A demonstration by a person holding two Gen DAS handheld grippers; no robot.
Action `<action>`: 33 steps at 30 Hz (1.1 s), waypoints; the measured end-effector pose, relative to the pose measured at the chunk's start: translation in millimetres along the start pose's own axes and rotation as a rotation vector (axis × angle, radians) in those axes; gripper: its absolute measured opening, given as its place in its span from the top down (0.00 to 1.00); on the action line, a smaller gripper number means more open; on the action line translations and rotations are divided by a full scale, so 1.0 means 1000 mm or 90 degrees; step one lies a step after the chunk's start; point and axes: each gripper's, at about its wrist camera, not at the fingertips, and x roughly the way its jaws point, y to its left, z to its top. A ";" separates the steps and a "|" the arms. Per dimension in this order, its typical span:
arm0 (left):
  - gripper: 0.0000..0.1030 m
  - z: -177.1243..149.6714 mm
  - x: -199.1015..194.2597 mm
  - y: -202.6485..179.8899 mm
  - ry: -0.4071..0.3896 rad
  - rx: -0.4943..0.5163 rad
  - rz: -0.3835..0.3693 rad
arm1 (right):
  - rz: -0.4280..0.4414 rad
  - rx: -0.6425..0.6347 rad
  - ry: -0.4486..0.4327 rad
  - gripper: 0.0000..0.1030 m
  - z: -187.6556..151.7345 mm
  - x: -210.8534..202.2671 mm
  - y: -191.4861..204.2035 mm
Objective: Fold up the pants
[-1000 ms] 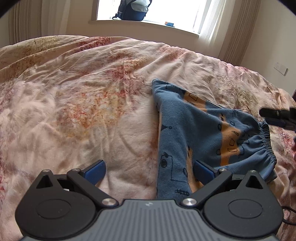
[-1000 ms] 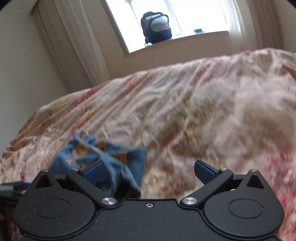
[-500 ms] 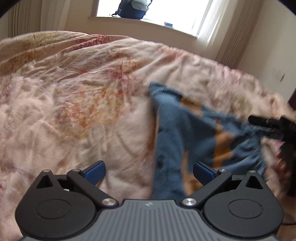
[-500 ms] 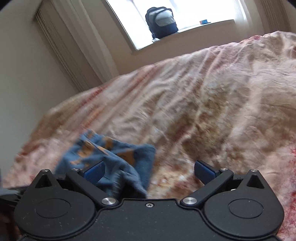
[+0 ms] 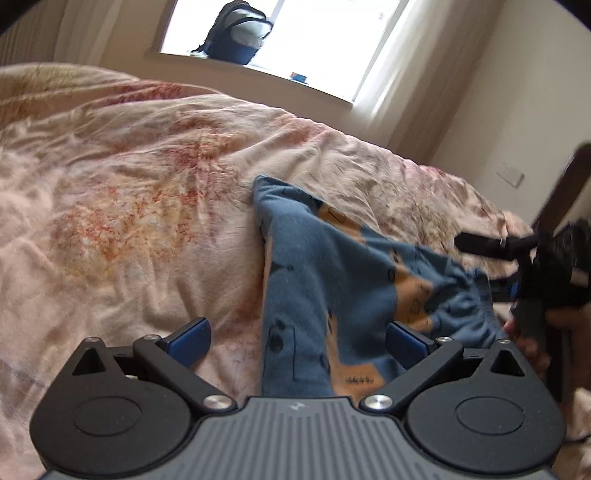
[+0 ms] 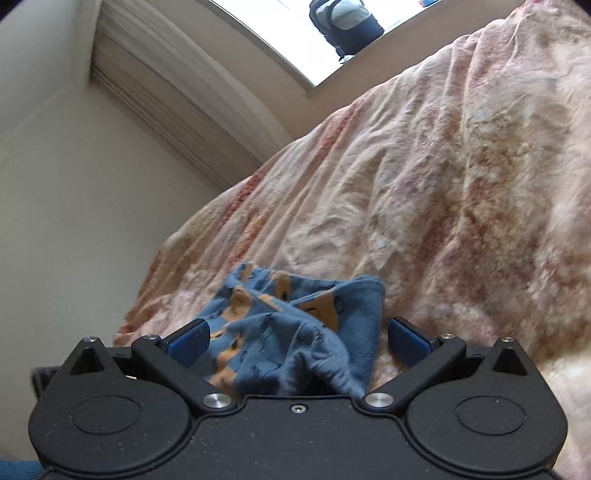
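Note:
Small blue pants [image 5: 325, 280] with orange patches lie crumpled on the bed, the elastic waistband [image 5: 476, 306] at the right. My left gripper [image 5: 295, 338] is open, and a pant leg runs between its blue fingers. My right gripper [image 6: 297, 338] is open with the bunched pants [image 6: 295, 325] lying between its fingers. The right gripper also shows in the left wrist view [image 5: 495, 266] beside the waistband, held by a hand.
The bed is covered by a wrinkled pink floral quilt [image 5: 140, 206]. A backpack [image 5: 236, 33] stands on the window sill at the back. A wall and curtain [image 6: 177, 99] rise left of the bed. A dark headboard [image 5: 565, 192] is at the right.
Both cameras have tilted. The right gripper has moved in over the waistband end, so the pants now sit between its fingers. The left gripper stays open over the pant leg.

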 end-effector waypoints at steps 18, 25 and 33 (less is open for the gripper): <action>0.22 0.006 -0.020 0.003 0.028 -0.053 -0.050 | -0.044 0.005 -0.027 0.59 -0.015 -0.016 0.002; 0.55 0.009 -0.019 0.004 0.055 -0.062 -0.002 | -0.053 -0.001 -0.036 0.71 -0.015 -0.026 0.002; 0.78 0.009 -0.026 0.003 0.041 -0.078 0.000 | -0.094 -0.074 -0.053 0.78 -0.019 -0.029 0.032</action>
